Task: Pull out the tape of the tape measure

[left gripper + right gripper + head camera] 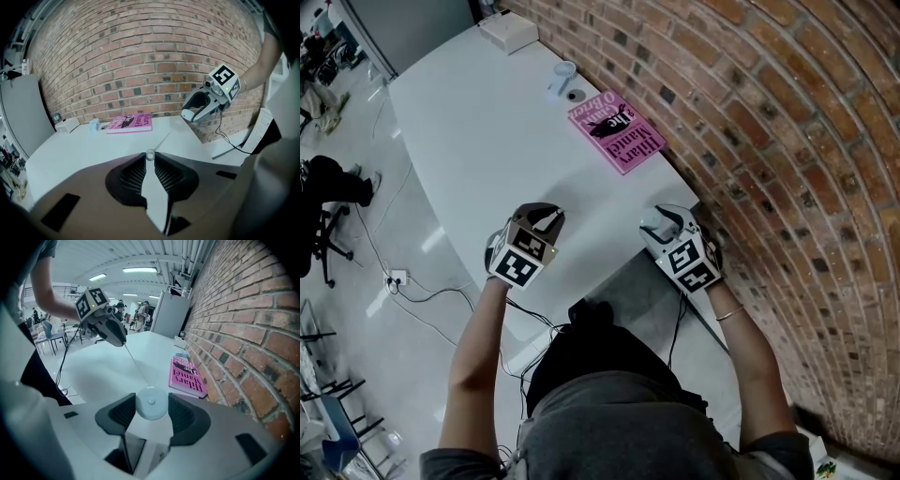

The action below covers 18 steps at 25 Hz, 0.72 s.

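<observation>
A round white tape measure case is clamped between the dark ribbed pads of the right gripper, whose jaws are set wide around it. From the case a thin tape is stretched in a straight line above the white table to the left gripper. The small metal ring tab at the tape's end is pinched at the tips of the left gripper's jaws, which are brought almost together on it. In the head view the two grippers are held side by side over the near edge of the table, apart from each other, the right one nearer the red brick wall. A pink hardback book is laid flat on the table against the wall, beyond both grippers. Further along the table, a small pale object and a white box are seen; what the pale object is cannot be told.
</observation>
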Tool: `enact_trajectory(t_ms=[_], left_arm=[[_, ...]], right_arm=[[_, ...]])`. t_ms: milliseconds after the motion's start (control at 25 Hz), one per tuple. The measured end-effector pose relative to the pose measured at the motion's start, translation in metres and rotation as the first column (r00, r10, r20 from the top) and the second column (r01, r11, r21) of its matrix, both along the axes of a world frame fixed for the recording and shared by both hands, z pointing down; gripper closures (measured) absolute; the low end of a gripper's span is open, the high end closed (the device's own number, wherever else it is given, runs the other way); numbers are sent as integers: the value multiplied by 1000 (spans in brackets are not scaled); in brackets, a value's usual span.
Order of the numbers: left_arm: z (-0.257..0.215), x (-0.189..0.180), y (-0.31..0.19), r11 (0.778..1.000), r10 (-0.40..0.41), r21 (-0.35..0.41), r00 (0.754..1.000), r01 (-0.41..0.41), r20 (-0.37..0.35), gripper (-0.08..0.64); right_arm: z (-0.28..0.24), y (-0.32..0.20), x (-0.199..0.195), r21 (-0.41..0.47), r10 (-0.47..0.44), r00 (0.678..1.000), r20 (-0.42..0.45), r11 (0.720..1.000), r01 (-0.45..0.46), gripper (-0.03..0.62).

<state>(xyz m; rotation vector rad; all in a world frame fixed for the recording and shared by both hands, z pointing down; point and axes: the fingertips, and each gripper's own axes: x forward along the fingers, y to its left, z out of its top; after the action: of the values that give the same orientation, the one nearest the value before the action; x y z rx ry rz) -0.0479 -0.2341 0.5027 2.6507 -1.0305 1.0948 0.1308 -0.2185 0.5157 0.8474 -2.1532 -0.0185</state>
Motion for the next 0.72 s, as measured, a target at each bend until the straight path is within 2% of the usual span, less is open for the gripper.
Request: enact_trajectory(t_ms=[320, 440, 560, 720], left_arm=[[4, -46, -7, 995, -102, -9, 995, 102, 20, 492], [5, -57, -7, 993, -119, -17, 993, 119, 17, 491], [9, -68, -5, 991, -135, -18, 990, 136, 50, 491], [5, -86, -12, 981, -196, -14, 981, 196, 12, 491]], right_arm=[[4, -4, 29, -18, 84, 996, 6, 996, -83, 370], [4, -2, 31, -18, 81, 997, 2, 997, -81, 370], [6, 0, 32, -18, 89, 996, -16, 996, -89, 371], [6, -5, 48, -39, 148, 989, 5, 988, -147, 370]])
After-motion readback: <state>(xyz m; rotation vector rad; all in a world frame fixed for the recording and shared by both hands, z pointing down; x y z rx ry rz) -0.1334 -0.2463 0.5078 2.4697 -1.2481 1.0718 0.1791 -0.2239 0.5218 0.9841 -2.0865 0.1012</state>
